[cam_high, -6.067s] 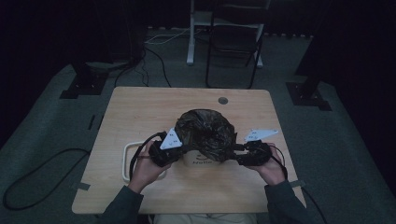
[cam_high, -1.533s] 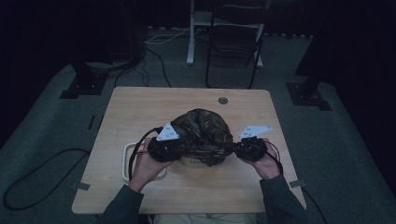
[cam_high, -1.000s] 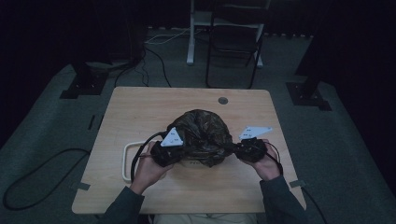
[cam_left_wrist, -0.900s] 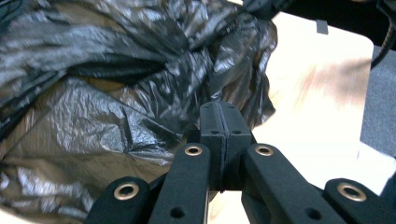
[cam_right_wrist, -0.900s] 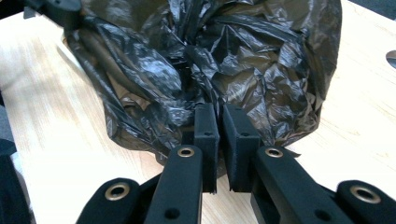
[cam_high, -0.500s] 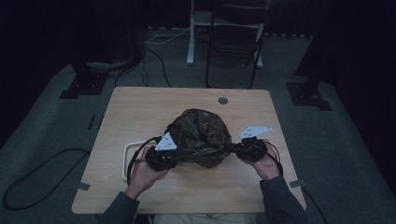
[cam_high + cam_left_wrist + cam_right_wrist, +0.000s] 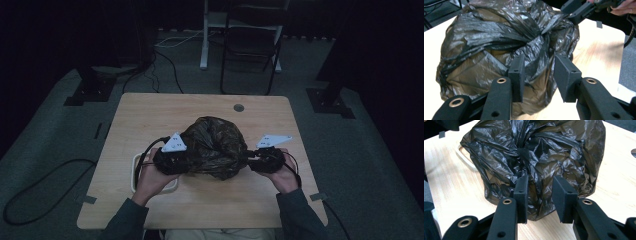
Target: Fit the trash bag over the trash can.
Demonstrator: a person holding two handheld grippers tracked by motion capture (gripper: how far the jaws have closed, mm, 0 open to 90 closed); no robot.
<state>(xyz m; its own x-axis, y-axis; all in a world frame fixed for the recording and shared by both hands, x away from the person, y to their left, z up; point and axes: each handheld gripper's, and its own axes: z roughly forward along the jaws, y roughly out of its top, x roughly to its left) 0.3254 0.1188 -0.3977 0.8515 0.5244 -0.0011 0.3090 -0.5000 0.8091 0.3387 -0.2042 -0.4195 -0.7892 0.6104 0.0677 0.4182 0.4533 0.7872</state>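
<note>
black bag: knotted, bulging | contents hidden | on table

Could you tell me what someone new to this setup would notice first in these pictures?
The eye lands first on the crumpled black plastic bag, knotted at the top, sitting mid-table. A person's left gripper and right gripper flank it from either side, fingers open, having just been opening, with bag film bulging between them. A pale handled tray peeks out beneath the left hand, on the light wooden table amid a dark room.
</note>
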